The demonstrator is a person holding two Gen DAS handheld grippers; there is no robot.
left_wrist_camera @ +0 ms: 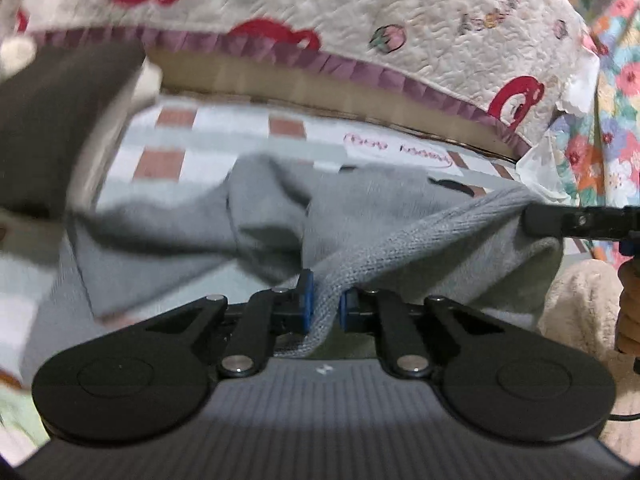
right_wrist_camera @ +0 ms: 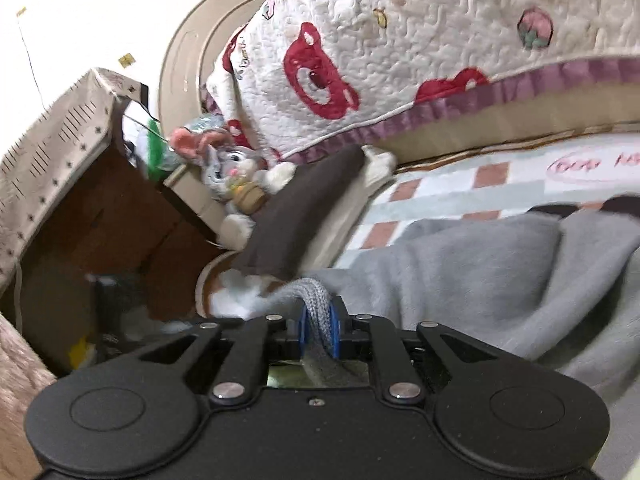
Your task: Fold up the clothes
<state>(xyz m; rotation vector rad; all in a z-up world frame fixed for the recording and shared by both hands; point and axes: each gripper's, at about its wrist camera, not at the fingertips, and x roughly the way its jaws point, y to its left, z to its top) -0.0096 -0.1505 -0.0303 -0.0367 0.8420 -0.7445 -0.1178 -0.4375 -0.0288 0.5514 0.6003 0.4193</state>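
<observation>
Support surface is a bed: checkered sheet [left_wrist_camera: 224, 136], pale squares with terracotta ones, plus a pink oval with lettering (unreadable). Lying on it: grey knit garment [left_wrist_camera: 360, 216], bunched and creased, spread across the near part. Dark brown cushion [right_wrist_camera: 304, 208] rests on the sheet's left side. White quilt [right_wrist_camera: 420, 52] with red bear prints and purple trim overhangs the far edge.

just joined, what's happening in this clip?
A person is folding a grey sweater on a checked sheet, one handheld gripper per hand. The left gripper and right gripper are each shut on the sweater's ribbed hem. The hem is stretched between them; the body still lies rumpled. No fold is finished yet.
</observation>
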